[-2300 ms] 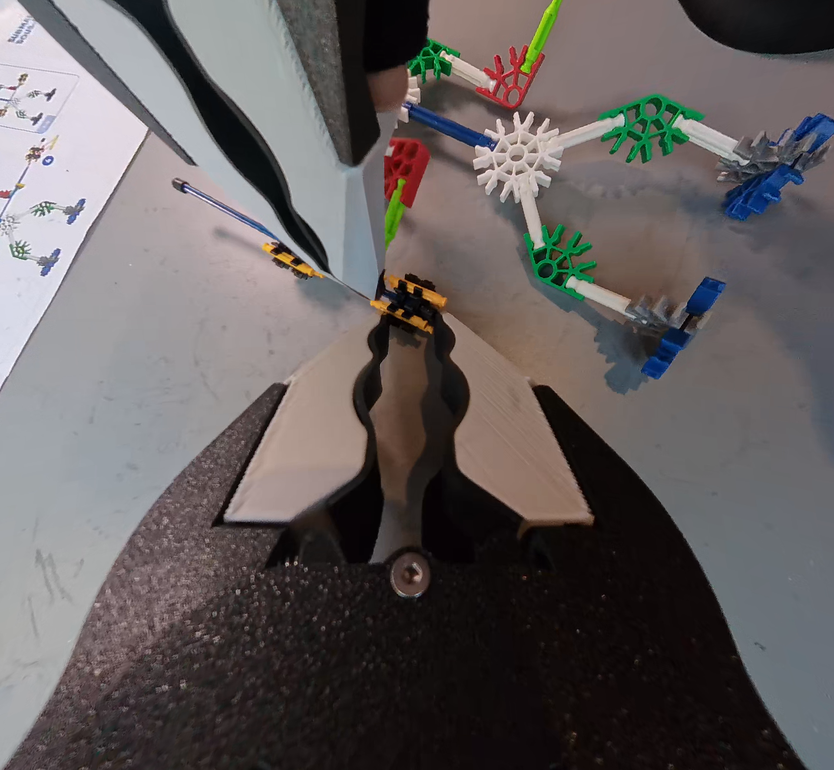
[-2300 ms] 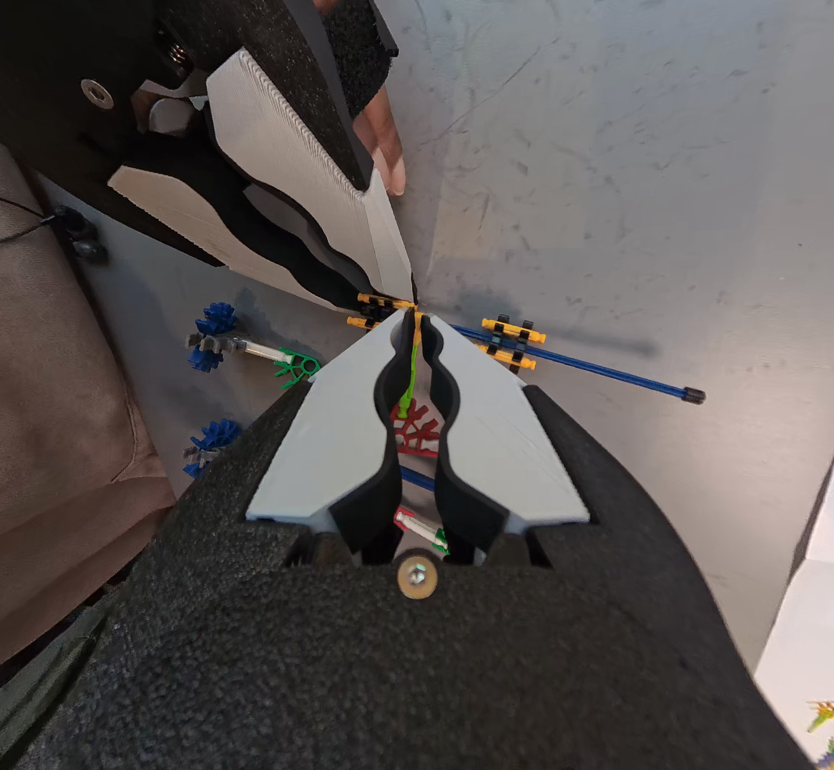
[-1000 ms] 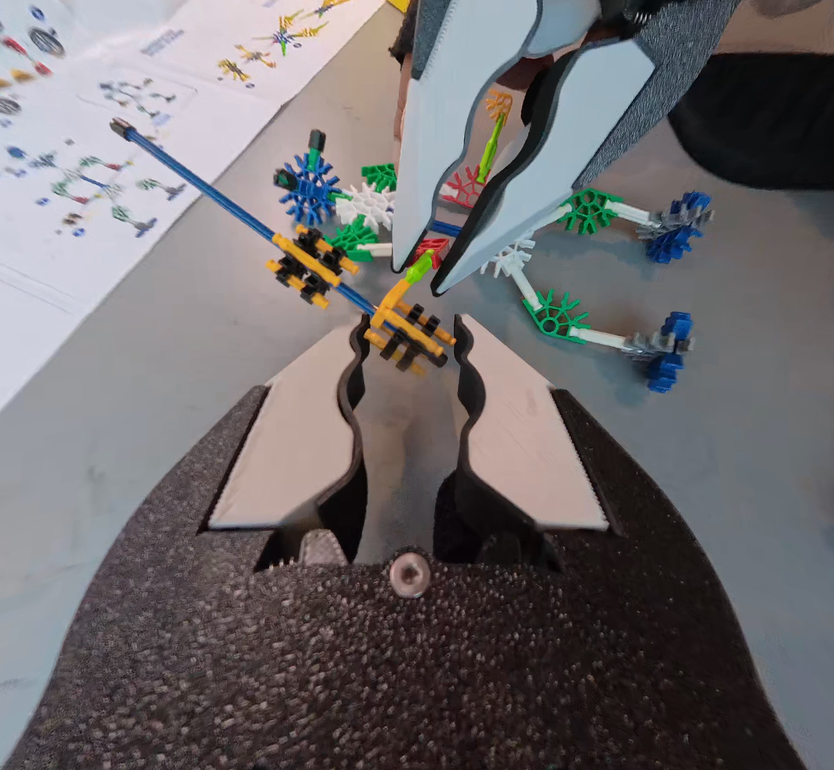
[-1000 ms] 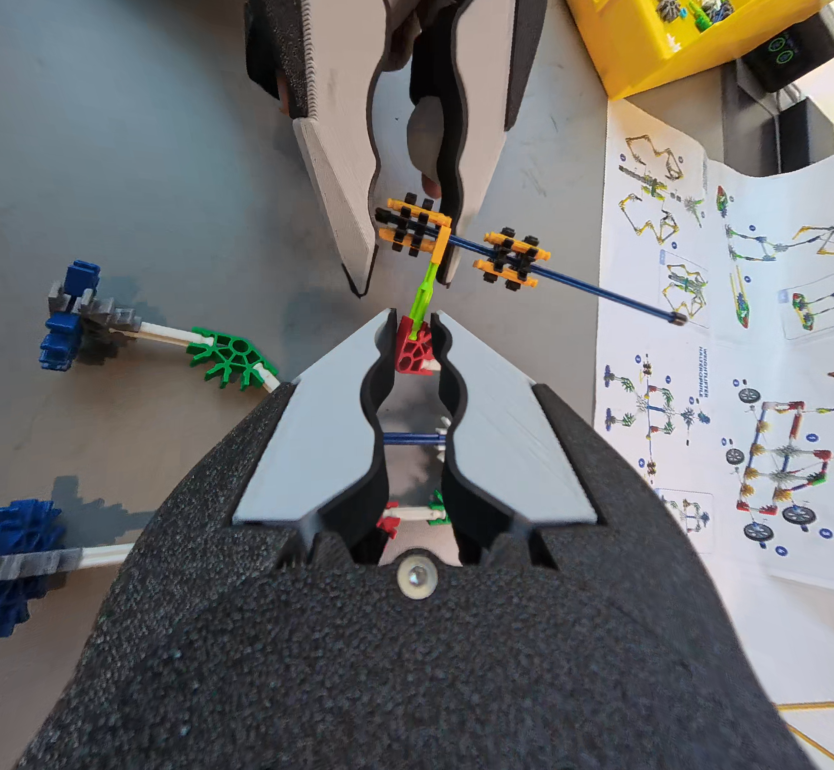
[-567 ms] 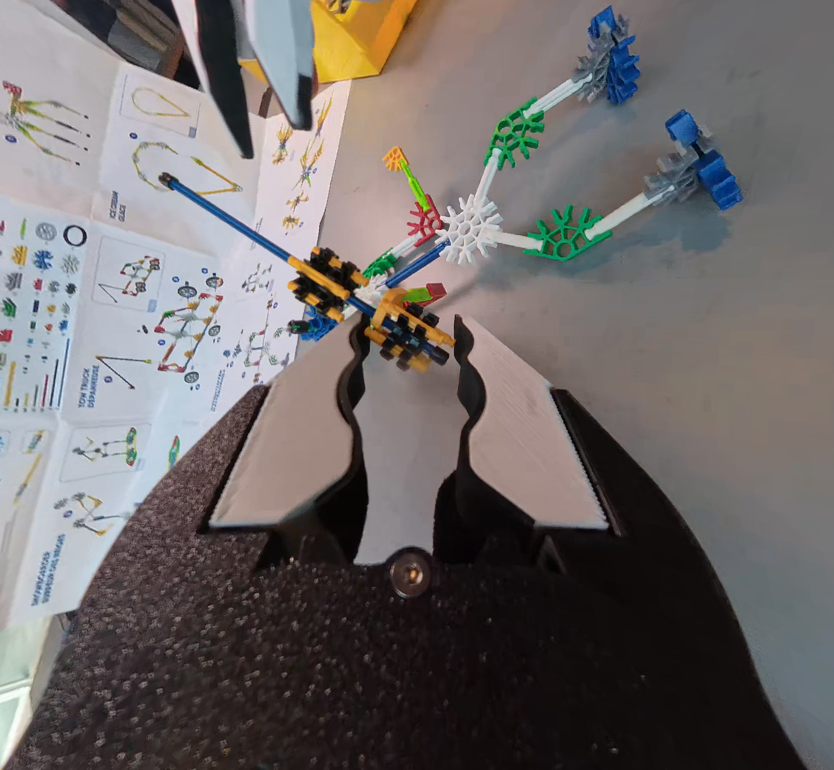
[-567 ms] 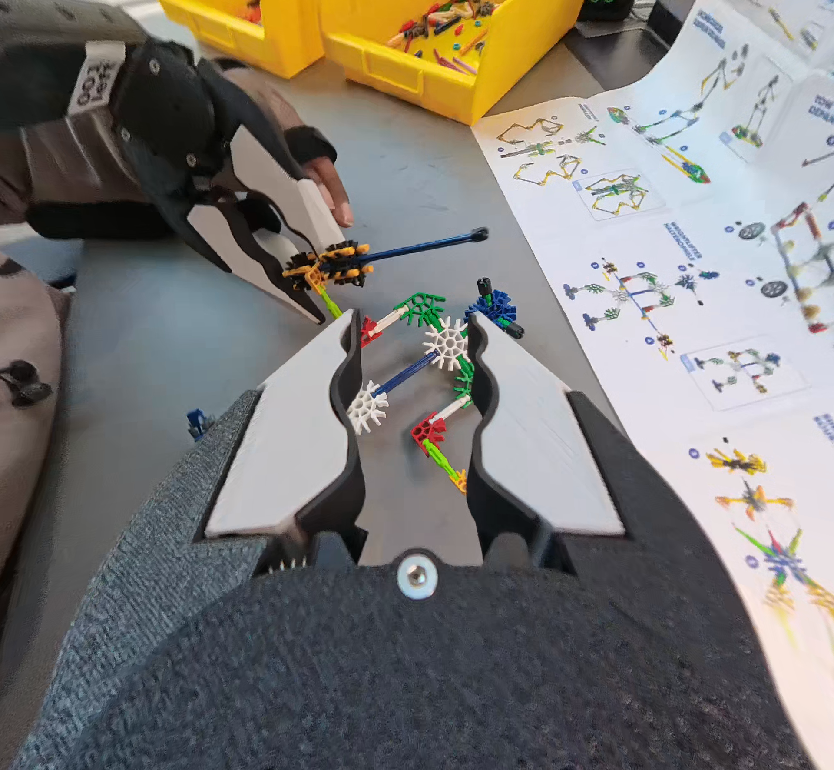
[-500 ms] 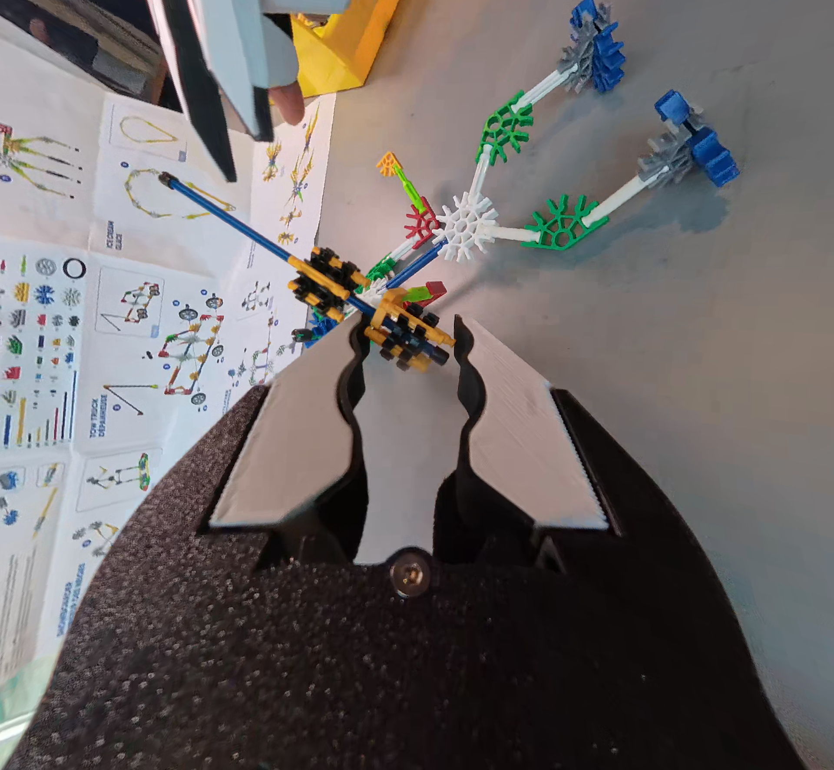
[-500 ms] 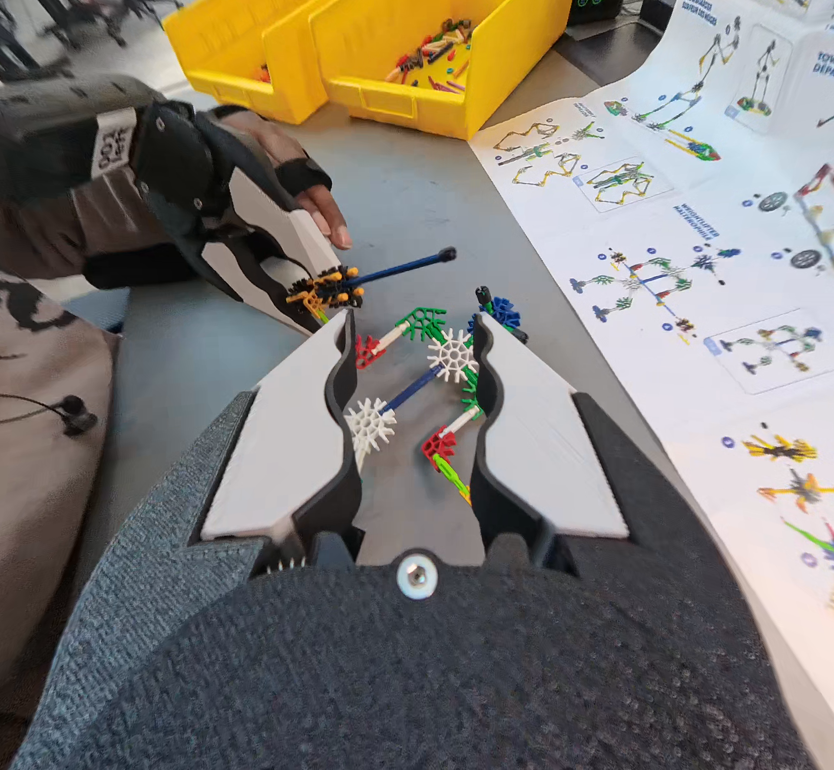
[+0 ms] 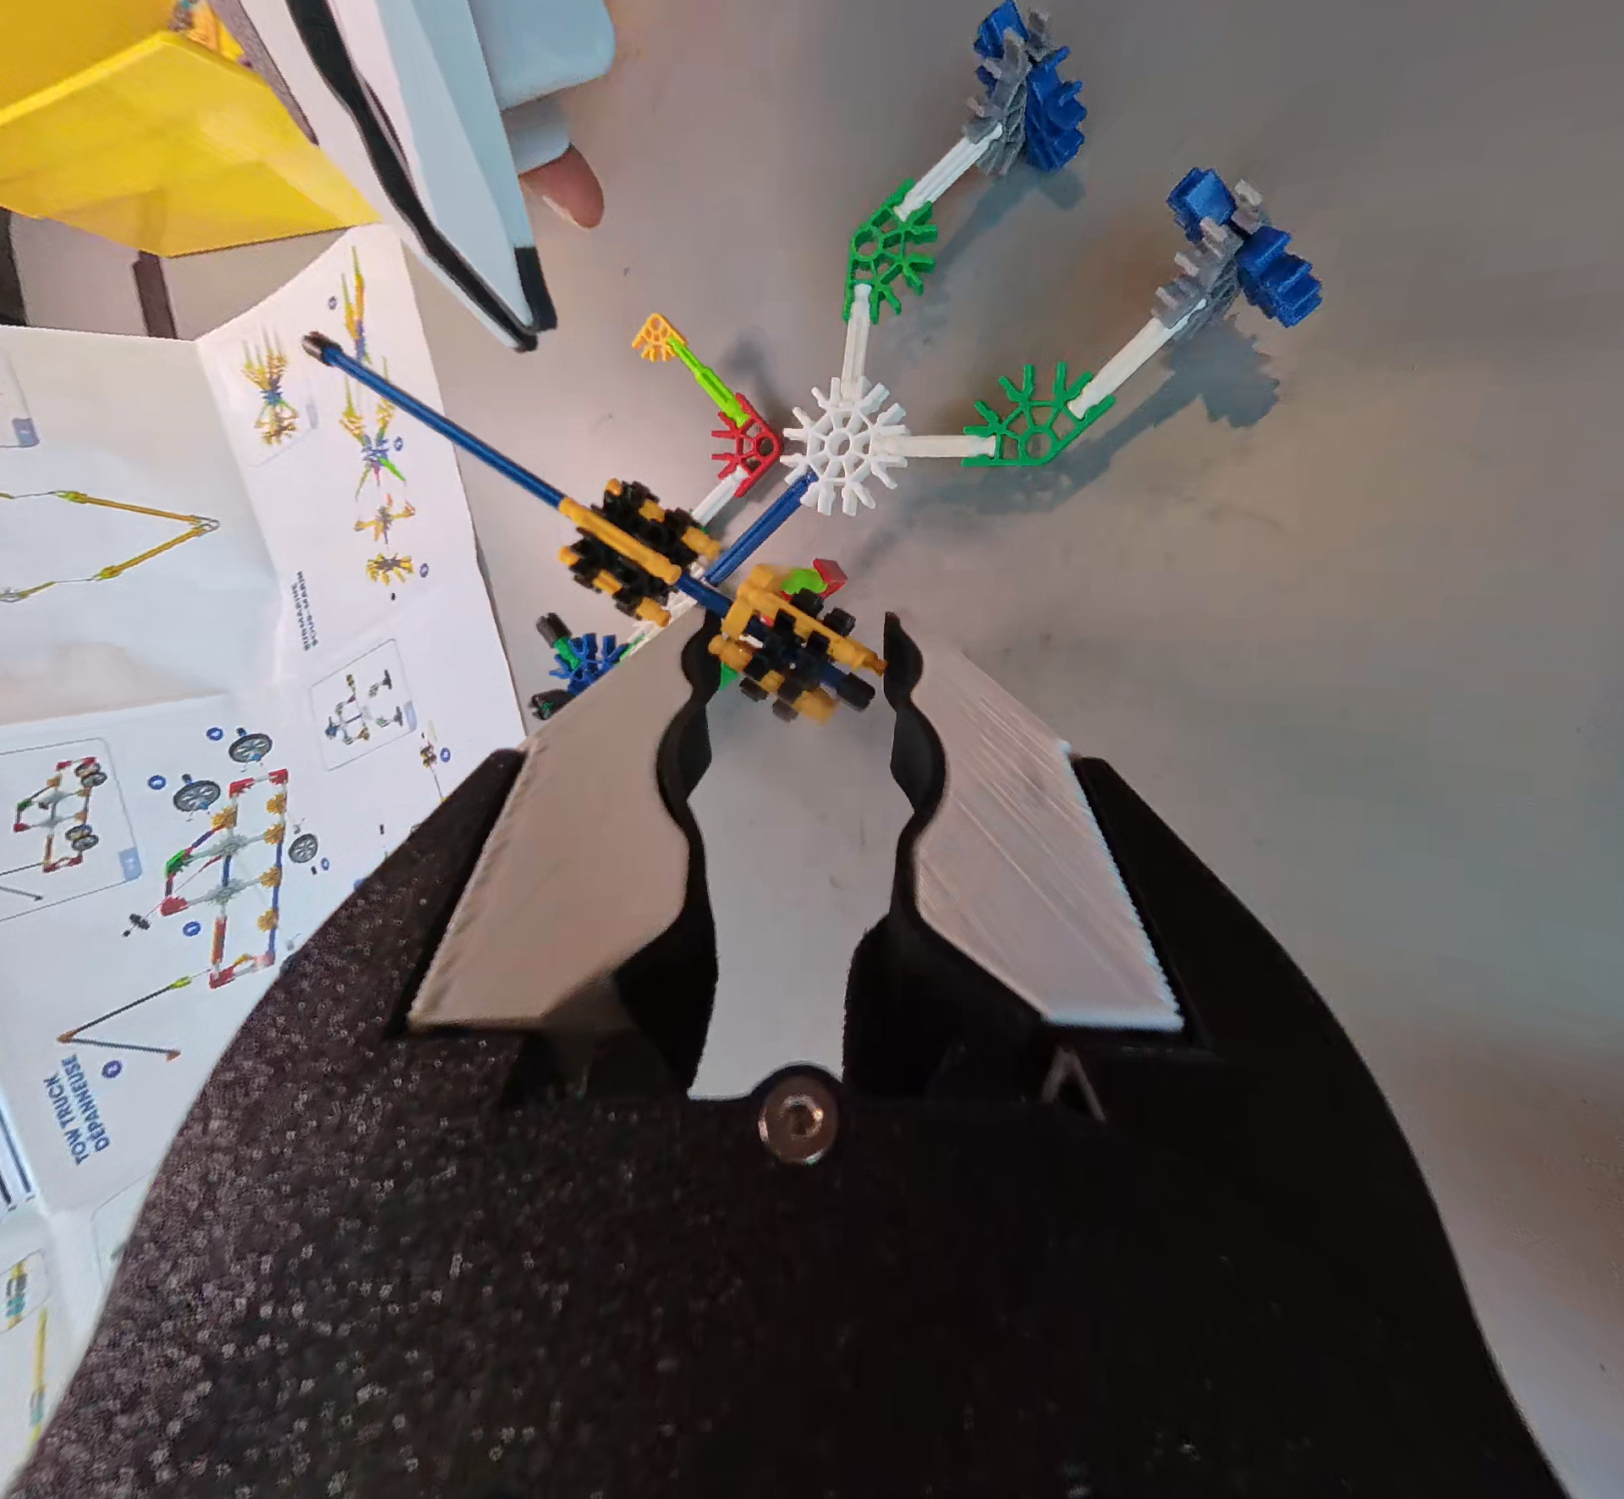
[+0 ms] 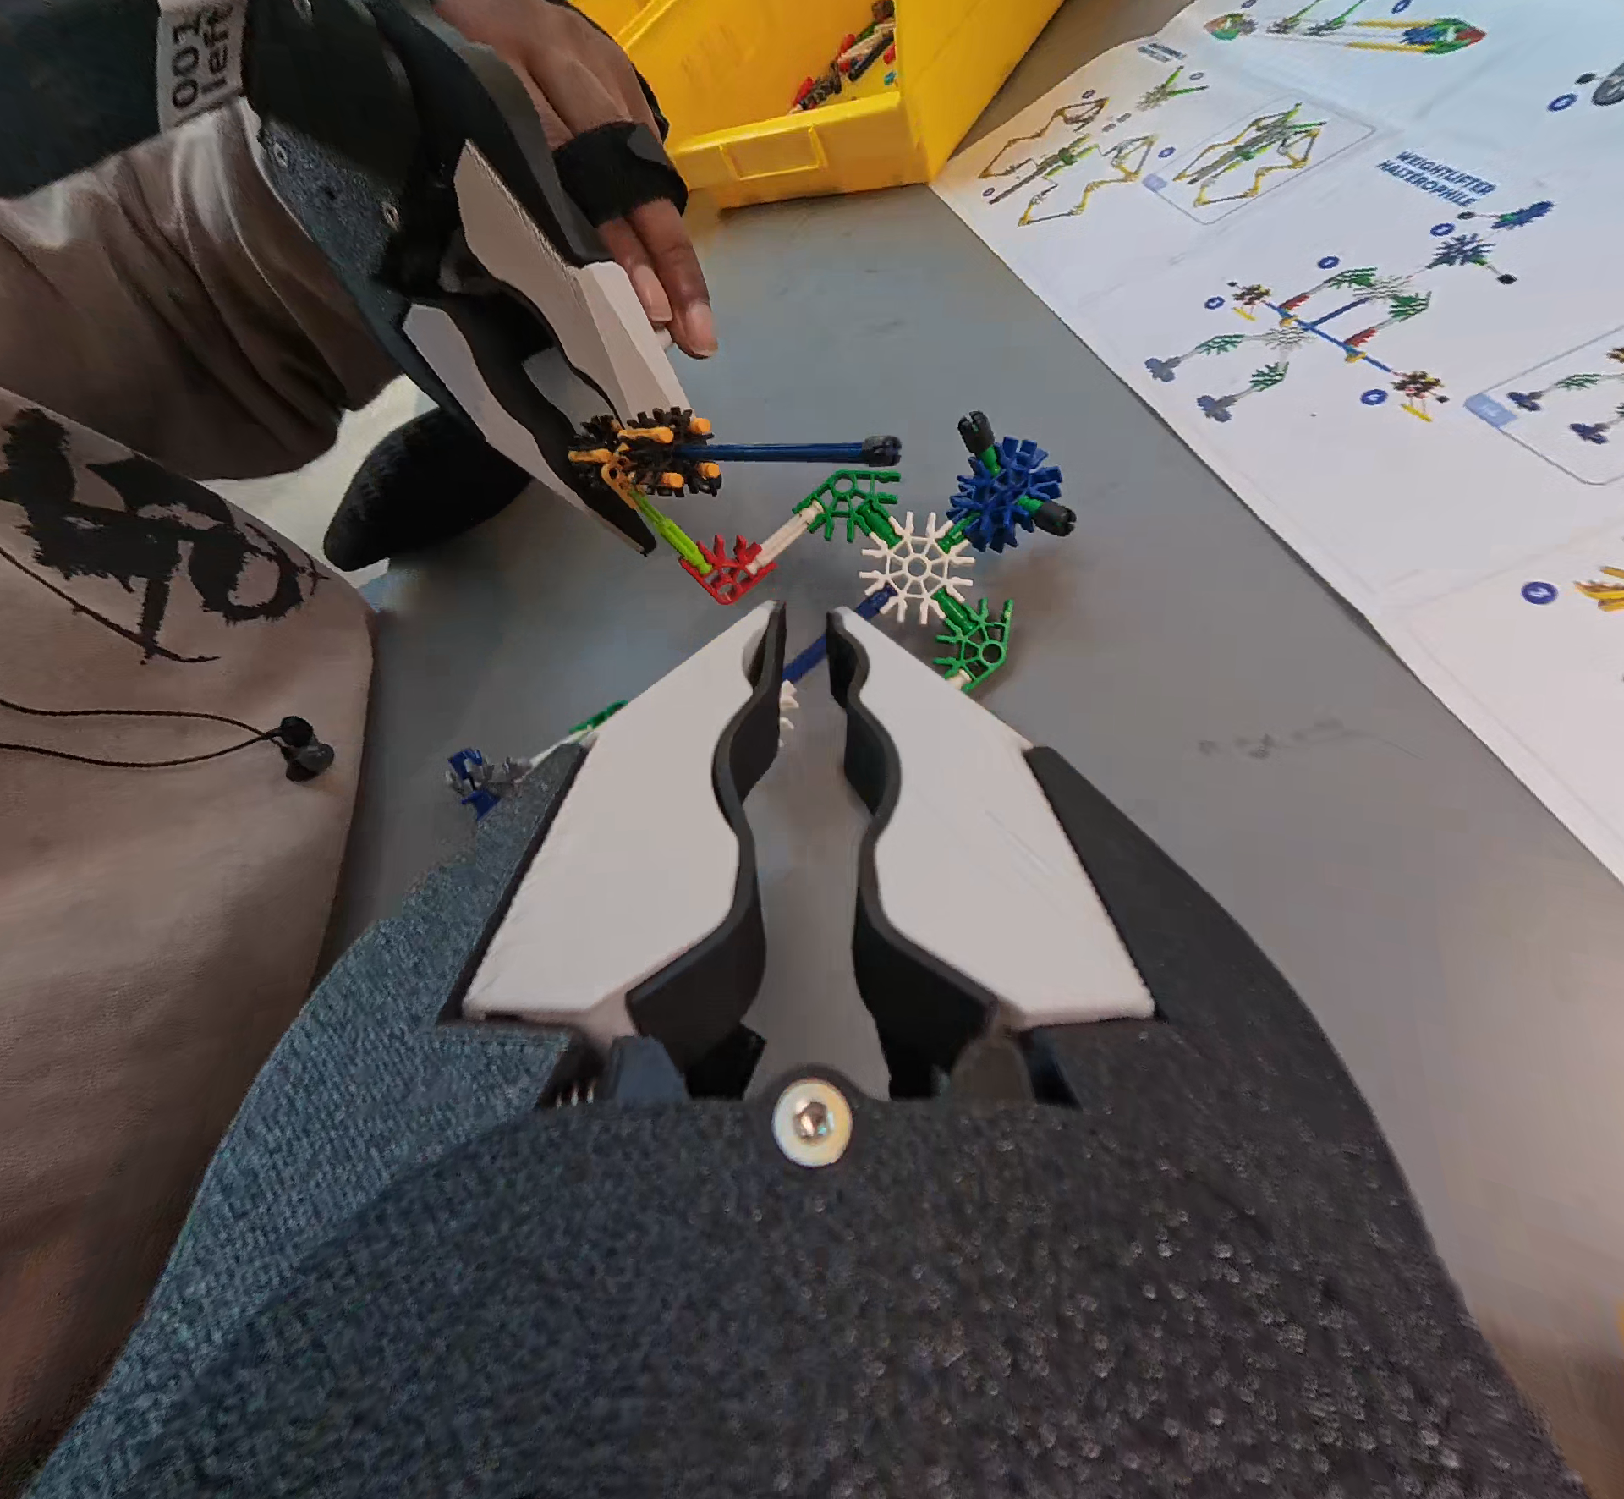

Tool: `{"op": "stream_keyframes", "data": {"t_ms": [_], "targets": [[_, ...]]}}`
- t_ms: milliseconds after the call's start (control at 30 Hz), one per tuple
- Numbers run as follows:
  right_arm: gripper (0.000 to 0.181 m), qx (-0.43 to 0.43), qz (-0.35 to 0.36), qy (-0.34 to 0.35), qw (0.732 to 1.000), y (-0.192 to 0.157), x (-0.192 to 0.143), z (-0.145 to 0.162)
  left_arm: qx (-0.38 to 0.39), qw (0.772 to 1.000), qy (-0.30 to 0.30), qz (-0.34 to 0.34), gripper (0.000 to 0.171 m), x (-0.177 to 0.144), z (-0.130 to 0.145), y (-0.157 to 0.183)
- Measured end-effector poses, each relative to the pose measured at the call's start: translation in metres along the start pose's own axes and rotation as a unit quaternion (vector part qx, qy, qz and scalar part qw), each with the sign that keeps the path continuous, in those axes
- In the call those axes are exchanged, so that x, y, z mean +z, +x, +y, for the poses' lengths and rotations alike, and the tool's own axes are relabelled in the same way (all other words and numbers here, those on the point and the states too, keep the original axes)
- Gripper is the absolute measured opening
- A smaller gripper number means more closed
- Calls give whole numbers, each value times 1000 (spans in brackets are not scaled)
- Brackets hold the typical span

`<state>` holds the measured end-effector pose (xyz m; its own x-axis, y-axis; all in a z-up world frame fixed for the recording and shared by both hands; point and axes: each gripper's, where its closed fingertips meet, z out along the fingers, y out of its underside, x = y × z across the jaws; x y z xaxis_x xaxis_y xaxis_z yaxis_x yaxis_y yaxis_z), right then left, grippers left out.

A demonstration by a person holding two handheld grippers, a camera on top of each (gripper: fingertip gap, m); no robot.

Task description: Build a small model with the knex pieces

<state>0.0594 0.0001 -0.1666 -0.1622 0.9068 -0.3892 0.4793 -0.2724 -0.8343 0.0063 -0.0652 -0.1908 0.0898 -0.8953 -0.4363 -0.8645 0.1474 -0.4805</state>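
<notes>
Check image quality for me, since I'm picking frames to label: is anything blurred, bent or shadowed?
Left wrist view: the right gripper at top left is smeared, the toy model is sharp and casts soft shadows on the table. Right wrist view: wide-angle bending at the edges, with the instruction sheet curving.

Both wrist views closely share the toy model (image 9: 842,446).

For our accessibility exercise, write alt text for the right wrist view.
The right hand-held gripper, nearly closed and empty, hovers over a colourful rod-and-connector toy model on a grey table. The left hand-held gripper holds the model's yellow-and-black wheel; yellow bins and an instruction sheet lie behind.
</notes>
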Motion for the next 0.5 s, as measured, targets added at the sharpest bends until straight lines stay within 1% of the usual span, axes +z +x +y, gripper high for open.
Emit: {"op": "stream_keyframes", "data": {"t_ms": [67, 133, 200, 233, 267, 333, 367, 433, 500], "targets": [[24, -34, 43, -30, 998, 8, -10, 12, 2, 999, -8, 37, 37, -1, -3, 0], [32, -88, 103, -99, 986, 25, -19, 37, 6, 996, -29, 80, 37, -1, -3, 1], [38, -121, 134, -164, 970, 35, -22, 64, 12, 992, -51, 118, 37, -1, -5, 0], [37, -127, 136, -184, 965, 36, -21, 74, 12, 988, -60, 139, 37, -1, -7, 0], [33, -133, 137, -192, 963, 36, -18, 80, 10, 985, -69, 160, 37, -1, -9, 0], [20, -143, 120, -201, 962, 29, -11, 87, 2, 977, -78, 198, 37, 1, -14, 0], [17, -149, 117, -201, 961, 27, -8, 88, -4, 973, -81, 216, 37, 2, -17, 0], [15, -162, 113, -201, 959, 25, -4, 87, -17, 963, -86, 253, 37, 4, -21, 1], [15, -182, 109, -185, 959, 22, -2, 81, -31, 953, -89, 288, 37, 6, -23, 5]]}}
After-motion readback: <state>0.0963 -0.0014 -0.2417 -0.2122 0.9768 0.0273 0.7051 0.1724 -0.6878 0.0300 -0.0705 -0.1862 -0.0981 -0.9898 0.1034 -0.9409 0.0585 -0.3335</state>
